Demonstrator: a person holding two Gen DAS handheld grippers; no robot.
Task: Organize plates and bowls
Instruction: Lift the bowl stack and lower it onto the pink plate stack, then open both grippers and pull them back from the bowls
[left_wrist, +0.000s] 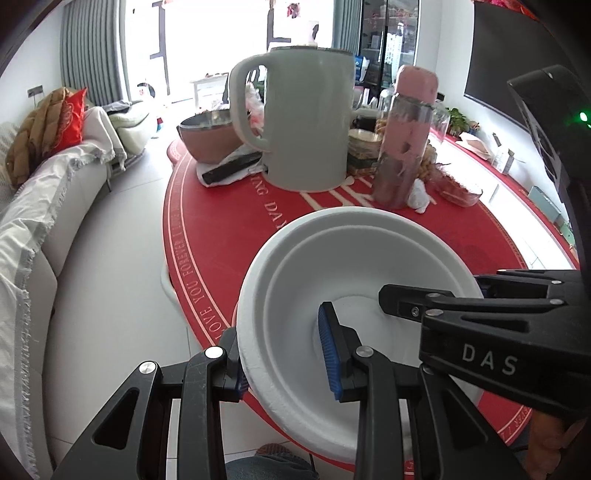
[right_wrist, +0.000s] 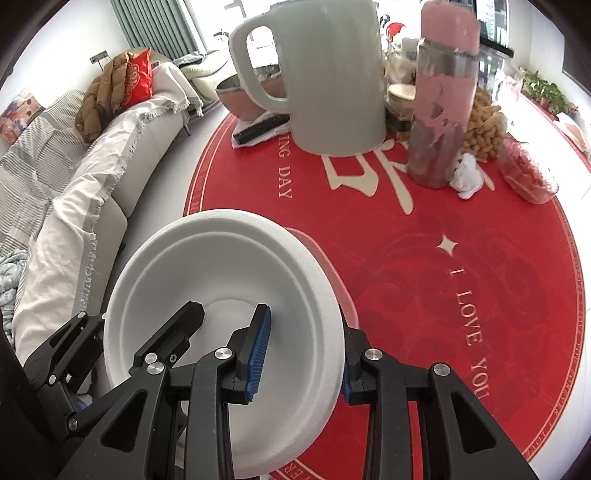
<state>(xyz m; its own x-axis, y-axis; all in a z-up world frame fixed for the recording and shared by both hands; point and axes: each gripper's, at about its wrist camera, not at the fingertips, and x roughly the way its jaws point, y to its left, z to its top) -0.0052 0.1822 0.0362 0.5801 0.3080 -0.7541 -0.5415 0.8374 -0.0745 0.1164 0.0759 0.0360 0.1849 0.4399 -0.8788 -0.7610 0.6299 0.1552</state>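
A white foam bowl (left_wrist: 354, 266) sits over the near edge of the round red table (left_wrist: 221, 236); it also shows in the right wrist view (right_wrist: 221, 266). My left gripper (left_wrist: 284, 354) straddles its left rim, one blue-padded finger inside and one outside, jaws still apart. My right gripper (right_wrist: 303, 350) straddles the right rim the same way, one finger inside, one outside. The right gripper's fingers (left_wrist: 424, 299) reach into the bowl in the left wrist view. Whether either pad presses the rim is unclear.
A pale green kettle (left_wrist: 306, 118), a pink bottle (left_wrist: 406, 136), a metal bowl (left_wrist: 210, 136), a black remote (left_wrist: 232, 168), snacks and a clear container (left_wrist: 458, 184) stand at the table's far side. A white sofa (left_wrist: 48, 206) is on the left.
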